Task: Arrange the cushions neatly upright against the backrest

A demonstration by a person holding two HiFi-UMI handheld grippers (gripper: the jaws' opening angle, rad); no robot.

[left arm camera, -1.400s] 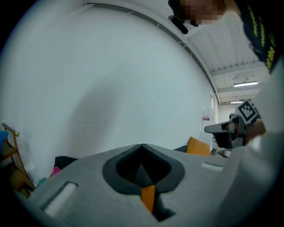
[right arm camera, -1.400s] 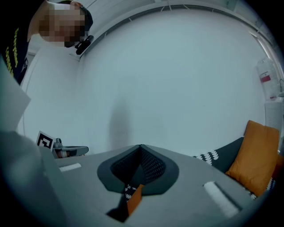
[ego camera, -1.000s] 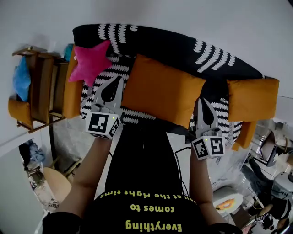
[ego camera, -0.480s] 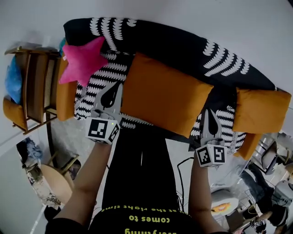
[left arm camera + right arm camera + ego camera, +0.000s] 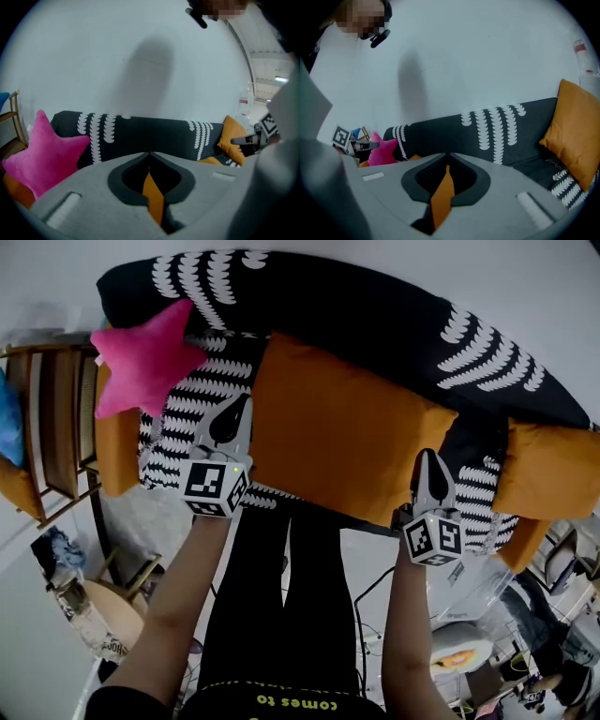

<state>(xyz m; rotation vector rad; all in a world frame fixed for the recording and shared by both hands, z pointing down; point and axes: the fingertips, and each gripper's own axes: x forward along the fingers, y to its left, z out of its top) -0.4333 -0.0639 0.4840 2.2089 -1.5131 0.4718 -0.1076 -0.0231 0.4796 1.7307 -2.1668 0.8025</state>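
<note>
Lowering noted first: the cushion (image 5: 347, 427), a large orange one, sits lower and closer over the sofa (image 5: 375, 324) than a second ago, both tongs having come down with it. Left tongs (image 5: 240, 405): clenched on the cushion's left near corner, a strip of orange fabric pinched in the slit between the jaws. Right tongs (image 5: 427, 458): on the right near corner, jaws just been easing apart a little, orange fabric still caught between them. Position of the cushion: across the middle of the sofa, in front of the dark patterned backrest, long side running along it. Reading for the task: I judge the set-down close, the slackening right grip suggesting release is starting; whether the cushion ends up upright against the backrest is not yet settled. Other stock: pink star (image 5: 141, 362) at the sofa's left end, propped near the backrest; second cushion (image 5: 553, 470), orange, at the right end. Not verifiable: the seat beneath the cushion is covered, so contact between its lower edge and the seat cannot be told; the sofa's right end runs out of the head view; both gripper views are half filled by their own jaw bodies.
</note>
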